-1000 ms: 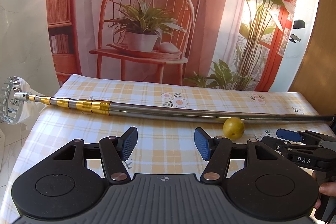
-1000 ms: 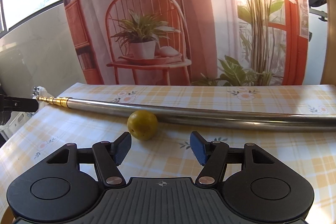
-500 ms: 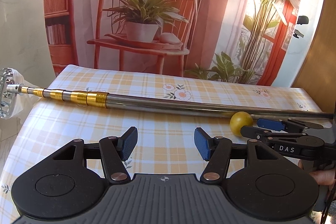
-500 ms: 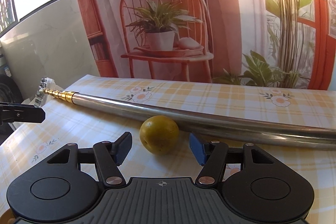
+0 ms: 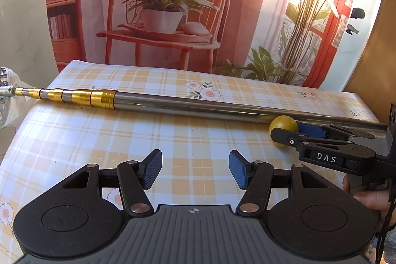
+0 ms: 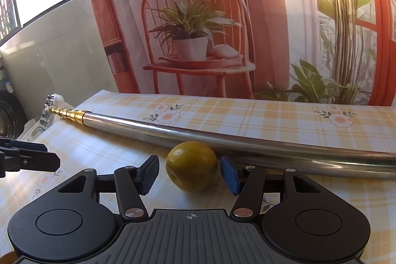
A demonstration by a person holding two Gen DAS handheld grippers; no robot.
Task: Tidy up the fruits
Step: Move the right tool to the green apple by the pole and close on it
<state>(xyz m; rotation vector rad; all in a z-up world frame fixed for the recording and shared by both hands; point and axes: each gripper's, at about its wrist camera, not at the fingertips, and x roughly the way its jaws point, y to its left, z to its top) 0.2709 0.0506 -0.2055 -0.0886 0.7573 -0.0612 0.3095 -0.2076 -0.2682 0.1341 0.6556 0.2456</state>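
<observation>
A round yellow-green fruit [image 6: 191, 165] lies on the checked tablecloth, just in front of a long metal pole. My right gripper [image 6: 189, 171] is open, with one pad on each side of the fruit and a small gap to each. The left wrist view shows the same fruit [image 5: 283, 124] at the right, with the right gripper [image 5: 297, 134] around it and a hand on its handle. My left gripper [image 5: 195, 172] is open over bare cloth with nothing between its fingers.
A telescopic steel pole [image 5: 198, 107] with gold rings lies across the table behind the fruit. Its toothed head [image 6: 49, 103] hangs off the left table edge. A printed backdrop [image 6: 198, 29] of a chair and plants stands behind the table [image 5: 74, 140].
My right gripper has moved forward until the fruit sits between its open fingers. The left gripper has edged forward and a little lower over the cloth.
</observation>
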